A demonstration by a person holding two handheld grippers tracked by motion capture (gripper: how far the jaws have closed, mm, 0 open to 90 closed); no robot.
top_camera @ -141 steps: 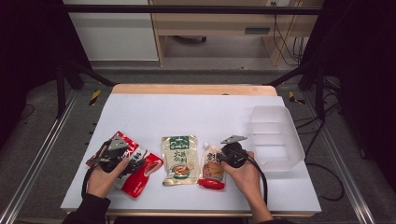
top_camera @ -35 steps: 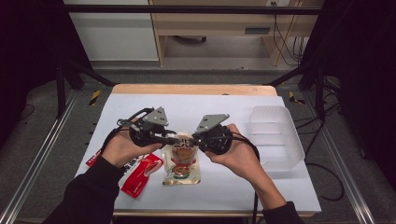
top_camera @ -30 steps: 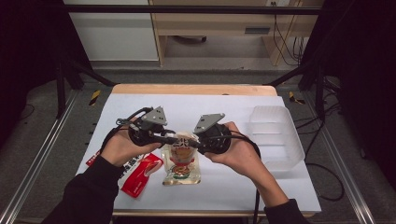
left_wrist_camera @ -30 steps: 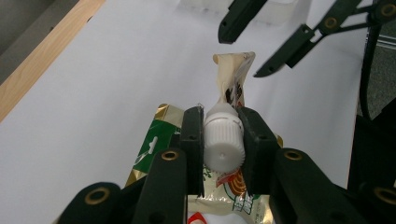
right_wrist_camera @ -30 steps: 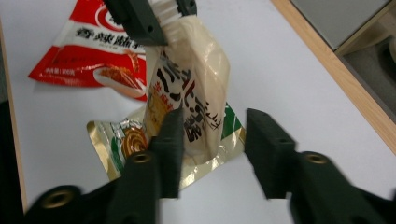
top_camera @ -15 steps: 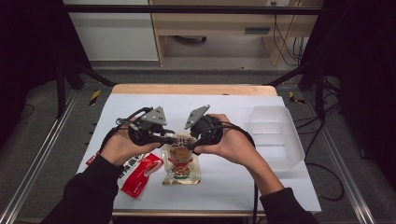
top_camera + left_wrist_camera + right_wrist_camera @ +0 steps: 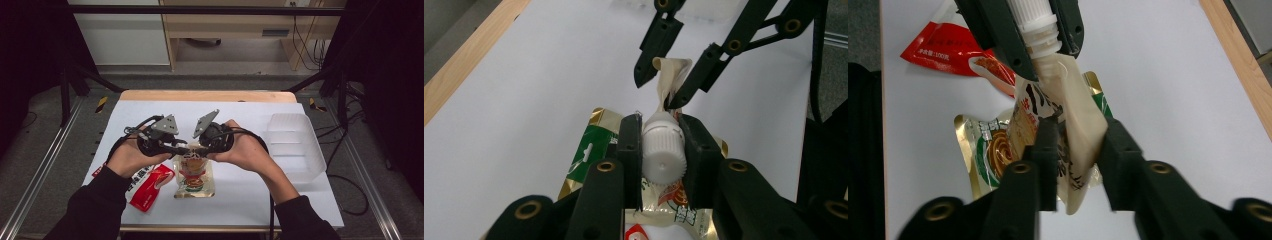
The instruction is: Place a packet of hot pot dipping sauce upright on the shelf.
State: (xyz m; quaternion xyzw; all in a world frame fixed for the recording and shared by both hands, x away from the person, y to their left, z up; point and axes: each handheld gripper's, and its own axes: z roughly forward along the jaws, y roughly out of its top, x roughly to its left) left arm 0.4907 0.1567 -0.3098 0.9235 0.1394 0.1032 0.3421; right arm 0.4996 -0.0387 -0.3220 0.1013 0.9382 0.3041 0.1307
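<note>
White table (image 7: pixel 240 115) is seen under a spout pouch (image 7: pixel 1075 125), lifted over its middle. Its cap (image 7: pixel 664 147) is clenched by the left gripper (image 7: pixel 663 150). Its body is pinched by the right gripper (image 7: pixel 1075 137), just closed on it, likely for unscrewing. A green packet (image 7: pixel 990 150) lies below, a red packet (image 7: pixel 150 182) at 8 o'clock, a tub (image 7: pixel 295 145) at 3 o'clock.

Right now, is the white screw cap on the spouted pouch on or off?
On. The white cap sits on the pouch's spout, clamped between the left gripper's jaws; the right gripper pinches the pouch body.
</note>
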